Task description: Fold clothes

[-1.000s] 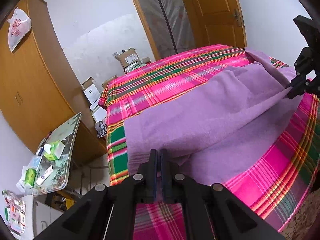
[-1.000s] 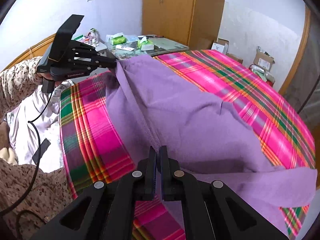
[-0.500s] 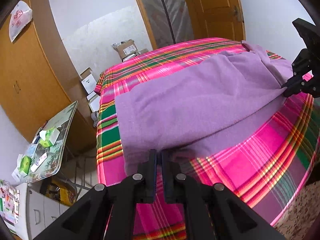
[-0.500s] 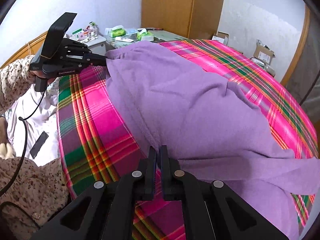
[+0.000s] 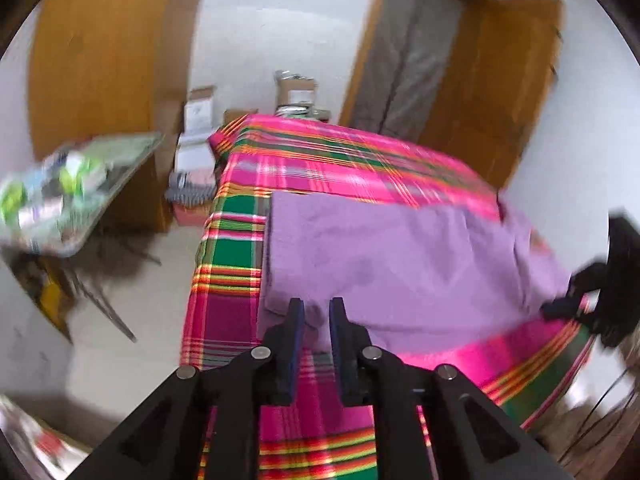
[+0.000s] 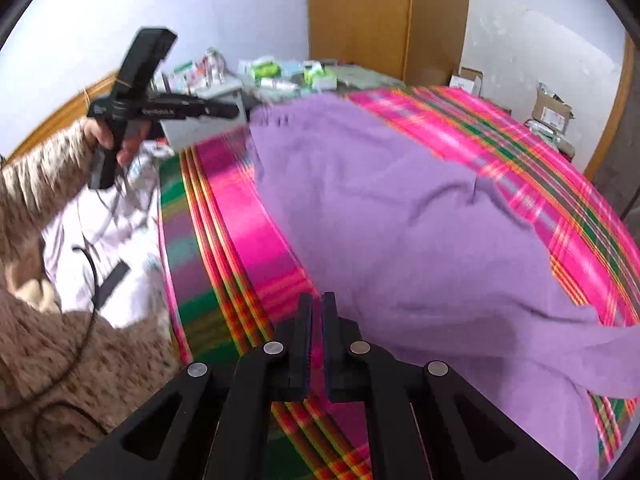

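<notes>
A purple garment (image 5: 400, 256) lies spread on a bed with a pink plaid cover (image 5: 352, 160). In the left wrist view my left gripper (image 5: 316, 305) hangs just in front of the garment's near left corner. Its jaws are opening, and nothing sits between the pads. The right wrist view shows the left gripper (image 6: 237, 111) in a person's hand, a little apart from the garment's (image 6: 400, 208) far corner. My right gripper (image 6: 316, 299) is shut at the garment's near edge, and the left wrist view shows the right gripper (image 5: 556, 307) pinching that corner.
A cluttered side table (image 5: 76, 184) stands left of the bed, with cardboard boxes (image 5: 198, 120) and a wooden wardrobe (image 5: 100, 64) behind. A door (image 5: 496, 92) is at the far end. A person's patterned sleeve (image 6: 36, 184) and a trailing cable (image 6: 86, 320) are on the near left.
The left gripper let go of the garment's corner, its jaws parted, and it rolled and pulled back from the cloth. The garment now lies flatter on the bed. The right gripper stayed put.
</notes>
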`<state>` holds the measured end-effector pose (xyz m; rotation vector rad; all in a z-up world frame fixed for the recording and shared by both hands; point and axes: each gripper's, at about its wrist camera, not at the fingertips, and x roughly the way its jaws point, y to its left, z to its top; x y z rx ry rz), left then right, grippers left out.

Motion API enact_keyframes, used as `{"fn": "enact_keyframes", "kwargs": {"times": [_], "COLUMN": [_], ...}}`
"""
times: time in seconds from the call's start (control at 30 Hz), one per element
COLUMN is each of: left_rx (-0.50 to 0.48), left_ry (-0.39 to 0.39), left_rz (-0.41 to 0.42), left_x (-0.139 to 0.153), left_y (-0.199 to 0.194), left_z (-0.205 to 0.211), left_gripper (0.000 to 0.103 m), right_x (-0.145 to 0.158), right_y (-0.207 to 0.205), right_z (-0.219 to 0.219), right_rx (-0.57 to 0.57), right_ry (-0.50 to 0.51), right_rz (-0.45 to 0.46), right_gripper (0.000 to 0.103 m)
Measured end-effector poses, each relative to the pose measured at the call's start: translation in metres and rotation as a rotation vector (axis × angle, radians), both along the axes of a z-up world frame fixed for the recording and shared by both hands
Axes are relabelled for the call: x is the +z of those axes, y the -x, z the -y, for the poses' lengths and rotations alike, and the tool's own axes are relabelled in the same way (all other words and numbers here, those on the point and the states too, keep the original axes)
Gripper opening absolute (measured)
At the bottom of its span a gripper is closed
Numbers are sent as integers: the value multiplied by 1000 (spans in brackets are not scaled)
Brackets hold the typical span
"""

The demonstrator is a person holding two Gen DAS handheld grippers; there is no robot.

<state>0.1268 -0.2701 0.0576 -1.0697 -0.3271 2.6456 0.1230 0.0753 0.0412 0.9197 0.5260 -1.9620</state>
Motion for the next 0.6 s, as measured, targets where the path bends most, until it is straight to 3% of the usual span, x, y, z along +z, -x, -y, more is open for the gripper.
{"fn": "enact_keyframes", "kwargs": {"times": [0.07,0.3,0.6], "left_rx": [42,179,232], "left_ry": [-82,-253,-395], "left_rz": [32,127,221], "left_x": [-4,-28,-48], "left_y": [5,6,15], "left_z": [9,26,26], "left_gripper": [24,28,34], "right_x": [2,-9,-30], "right_y": [5,28,38], "right_z": [6,29,43], "right_rx": [-12,-100,-178], "right_ry": [21,105,144], "right_rz": [-9,1,70], "right_gripper": [5,6,7]}}
